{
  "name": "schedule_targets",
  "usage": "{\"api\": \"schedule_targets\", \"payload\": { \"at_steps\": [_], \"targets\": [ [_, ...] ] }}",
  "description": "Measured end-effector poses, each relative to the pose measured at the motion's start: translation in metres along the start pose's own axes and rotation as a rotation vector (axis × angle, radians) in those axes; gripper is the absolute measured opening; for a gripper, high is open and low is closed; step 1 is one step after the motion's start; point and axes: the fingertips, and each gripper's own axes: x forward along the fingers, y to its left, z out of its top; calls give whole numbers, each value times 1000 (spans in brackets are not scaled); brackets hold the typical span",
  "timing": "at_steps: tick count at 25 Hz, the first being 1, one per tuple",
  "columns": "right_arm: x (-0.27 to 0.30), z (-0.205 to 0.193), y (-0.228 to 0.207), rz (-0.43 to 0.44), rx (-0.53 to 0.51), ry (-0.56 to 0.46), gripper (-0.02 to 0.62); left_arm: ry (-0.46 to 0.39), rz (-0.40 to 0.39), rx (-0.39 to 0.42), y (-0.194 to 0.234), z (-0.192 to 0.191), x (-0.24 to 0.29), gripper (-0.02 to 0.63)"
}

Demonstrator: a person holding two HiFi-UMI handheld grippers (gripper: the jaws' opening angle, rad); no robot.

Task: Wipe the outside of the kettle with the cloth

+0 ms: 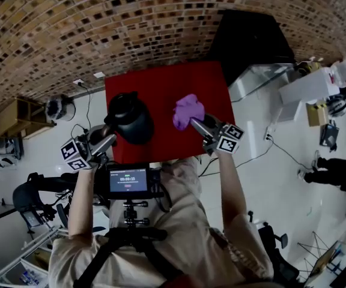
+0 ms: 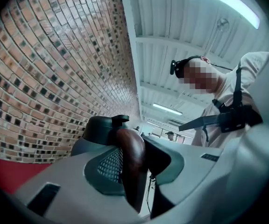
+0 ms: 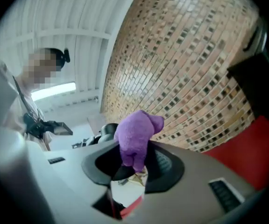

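At the left, our left gripper [image 1: 106, 141] has its jaws clamped on the brown handle [image 2: 130, 157] of the black kettle [image 1: 131, 119], which shows over the left part of the red table [image 1: 167, 80]. Just right of the kettle and apart from it, our right gripper [image 1: 198, 125] pinches the bunched purple cloth [image 1: 188, 110] between its jaws, over the tabletop

The desk [image 1: 161, 80] under both tongs is plain deep red. At the left tongs [image 1: 109, 134] the kettle [image 1: 131, 120] is glossy black, and its handle [image 2: 131, 162] is dark reddish brown. The cloth [image 1: 188, 110] in the right tongs [image 1: 195, 123] is purple. Both tongs are pale grey with dark meshed pads [image 2: 110, 166] and cubes [image 1: 75, 155] of black-and-white square markers. Beyond them, the brick wall [image 1: 101, 17] is mottled tan, brown and black.
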Motion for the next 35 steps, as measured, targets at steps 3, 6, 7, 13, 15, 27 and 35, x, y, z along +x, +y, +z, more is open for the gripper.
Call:
{"api": "schedule_targets", "payload": {
  "at_steps": [3, 6, 7, 13, 15, 27, 35],
  "targets": [
    [-11, -3, -8, -114, -90, 75, 144, 54, 97, -10, 29, -23, 0, 104],
    [-21, -19, -16, -137, -43, 78, 144, 141, 181, 1, 58, -55, 6, 104],
    [-23, -23, -17, -138, -21, 73, 144, 166, 199, -4, 68, -67, 8, 104],
    [-27, -48, -20, -163, 18, 106, 144, 212, 237, -85, 124, -123, 17, 104],
    [-29, -58, -21, -170, 27, 137, 144, 222, 239, -108, 137, -140, 21, 104],
    [-38, -85, -32, -222, 110, 215, 144, 335, 234, -140, 215, -208, 54, 104],
    [-31, -100, -43, -229, 156, 248, 146, 340, 240, -121, 233, -217, 63, 104]
  ]
}}
